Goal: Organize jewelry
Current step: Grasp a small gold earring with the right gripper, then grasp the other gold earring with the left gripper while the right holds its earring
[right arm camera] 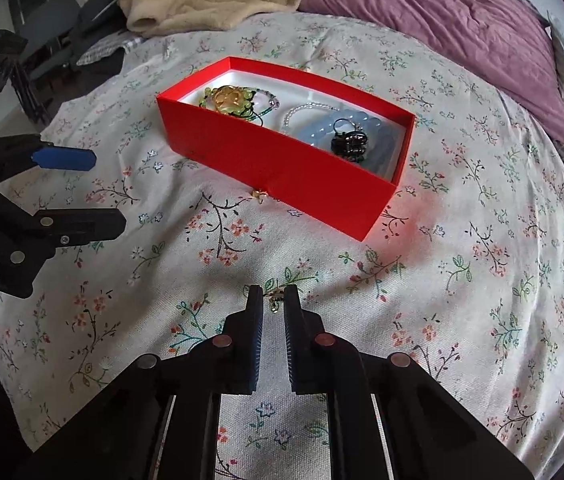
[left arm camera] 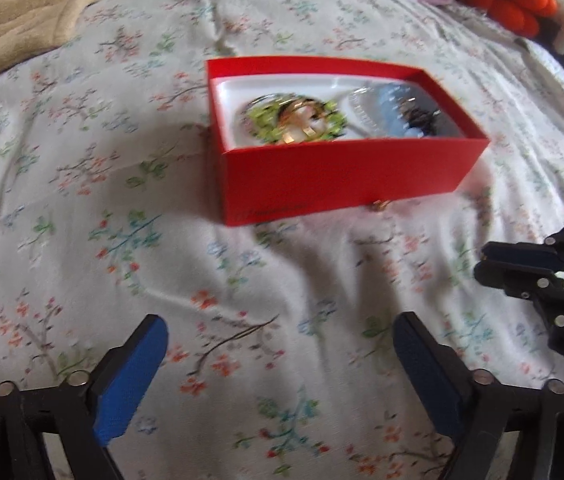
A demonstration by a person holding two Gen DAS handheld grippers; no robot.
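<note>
Left wrist view: the left gripper (left arm camera: 280, 354) spreads wide over the floral sheet (left arm camera: 82, 220), holding nothing. Beyond it sits the red box (left arm camera: 345, 172), jewelry inside; the right gripper (left arm camera: 513, 264) pokes in at right.

Right wrist view: the right gripper (right arm camera: 273, 300) pinches a small gold earring (right arm camera: 274, 300) narrowly. Another earring (right arm camera: 260, 193) lies against the box's (right arm camera: 289, 172) near wall; the left gripper (right arm camera: 82, 188) is at left.

One red box (right arm camera: 282, 168) on the bed. Inside it: one green-and-gold piece (right arm camera: 234, 98), one pearl strand (right arm camera: 301, 110), one blue bead bracelet (right arm camera: 321, 134), one black piece (right arm camera: 347, 140). Two small gold bits lie outside: one (right arm camera: 260, 193) by the box, one (right arm camera: 274, 298) between the right gripper's fingers.
</note>
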